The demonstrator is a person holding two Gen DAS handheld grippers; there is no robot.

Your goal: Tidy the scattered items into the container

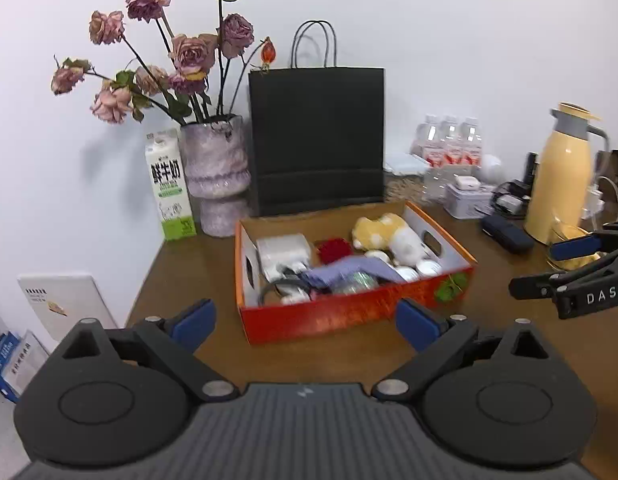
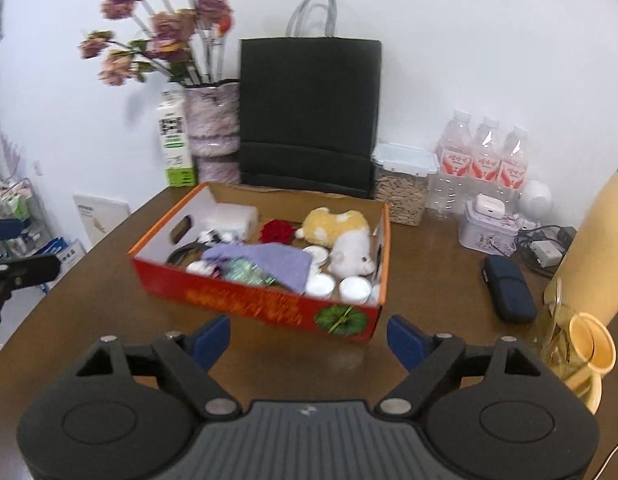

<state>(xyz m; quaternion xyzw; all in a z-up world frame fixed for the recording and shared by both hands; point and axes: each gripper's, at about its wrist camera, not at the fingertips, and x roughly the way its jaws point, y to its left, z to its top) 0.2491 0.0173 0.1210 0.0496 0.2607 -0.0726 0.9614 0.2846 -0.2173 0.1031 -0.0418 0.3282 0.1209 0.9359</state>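
Observation:
A red-orange cardboard box (image 1: 349, 316) (image 2: 245, 300) stands on the brown table. In it lie a yellow-and-white plush toy (image 1: 389, 234) (image 2: 341, 236), a purple cloth (image 1: 349, 270) (image 2: 269, 260), a red flower (image 1: 333, 249) (image 2: 277, 231), a white charger (image 1: 283, 252) (image 2: 229, 216) and white round lids (image 2: 355, 290). My left gripper (image 1: 305, 324) is open and empty, just in front of the box. My right gripper (image 2: 309, 338) is open and empty, in front of the box's near wall; it also shows at the right edge of the left wrist view (image 1: 569, 272).
Behind the box stand a black paper bag (image 1: 317, 140) (image 2: 309, 116), a vase of dried roses (image 1: 215, 172), a milk carton (image 1: 169, 184), water bottles (image 2: 485, 156) and a seed jar (image 2: 403, 184). At right are a yellow thermos (image 1: 565, 172), a dark case (image 2: 509, 288), a tin (image 2: 489, 228) and cables.

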